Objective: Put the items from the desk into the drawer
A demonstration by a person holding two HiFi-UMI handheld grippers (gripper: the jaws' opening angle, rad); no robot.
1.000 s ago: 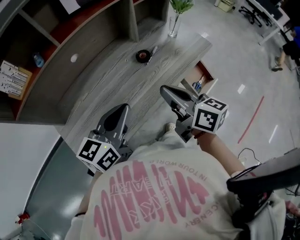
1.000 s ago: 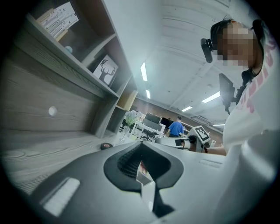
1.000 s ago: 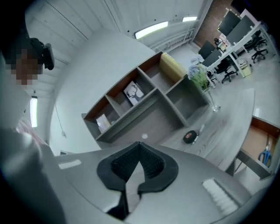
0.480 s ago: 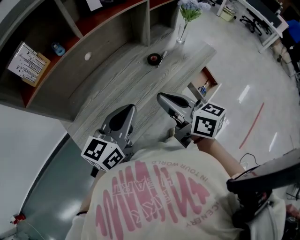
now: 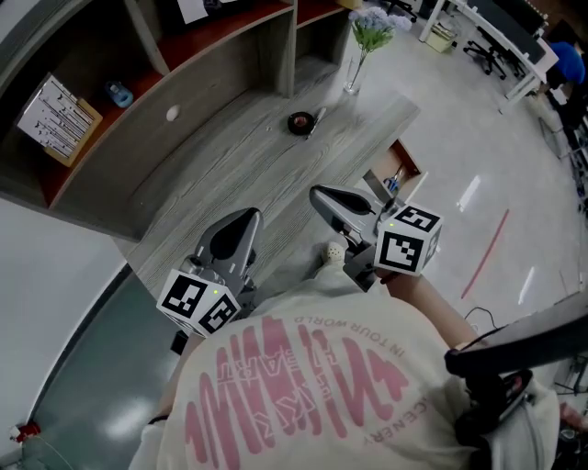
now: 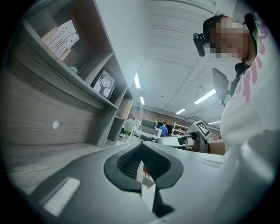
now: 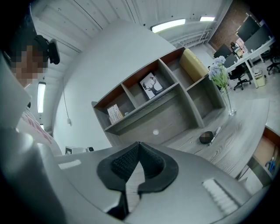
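A black round roll and a pen lie side by side at the far end of the grey wooden desk. In the right gripper view the roll and the pen show ahead to the right. An open drawer with a few small things in it sticks out at the desk's right end. My left gripper and right gripper hover over the desk's near edge, far from both items. Both are shut and empty; the closed tips show in the left gripper and right gripper views.
A glass vase with flowers stands at the desk's far right corner. A shelf unit rises behind the desk, holding a booklet and a framed picture. Office desks and chairs stand beyond on the tiled floor.
Both grippers have shifted a little along the desk's near edge, mostly in the first half second. Their jaws stayed shut. The roll and pen have not moved.
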